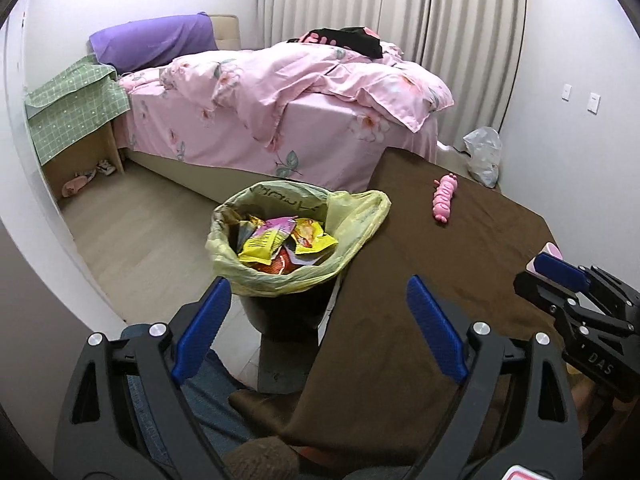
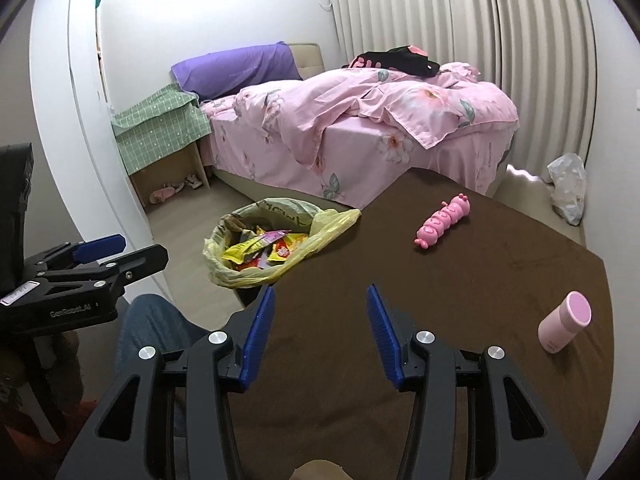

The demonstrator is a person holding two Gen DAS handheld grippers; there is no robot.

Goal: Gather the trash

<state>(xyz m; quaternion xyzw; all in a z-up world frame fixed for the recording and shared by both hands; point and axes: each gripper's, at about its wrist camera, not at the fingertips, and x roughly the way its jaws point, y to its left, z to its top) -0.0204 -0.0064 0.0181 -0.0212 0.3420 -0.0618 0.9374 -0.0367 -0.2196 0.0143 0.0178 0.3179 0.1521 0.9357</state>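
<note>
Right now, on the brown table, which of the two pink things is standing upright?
The pink cup near the table's right edge stands upright on its base. The pink caterpillar toy, farther back toward the bed, lies flat along the brown table.

A home bedroom: unmade pink bed [image 1: 280,92], purple pillow [image 1: 156,42], curtains [image 1: 380,4].

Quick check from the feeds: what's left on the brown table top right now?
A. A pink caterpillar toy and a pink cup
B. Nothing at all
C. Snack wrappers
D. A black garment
A: the pink caterpillar toy and the pink cup sit on the brown table; the wrappers lie in the lined bin.
</note>
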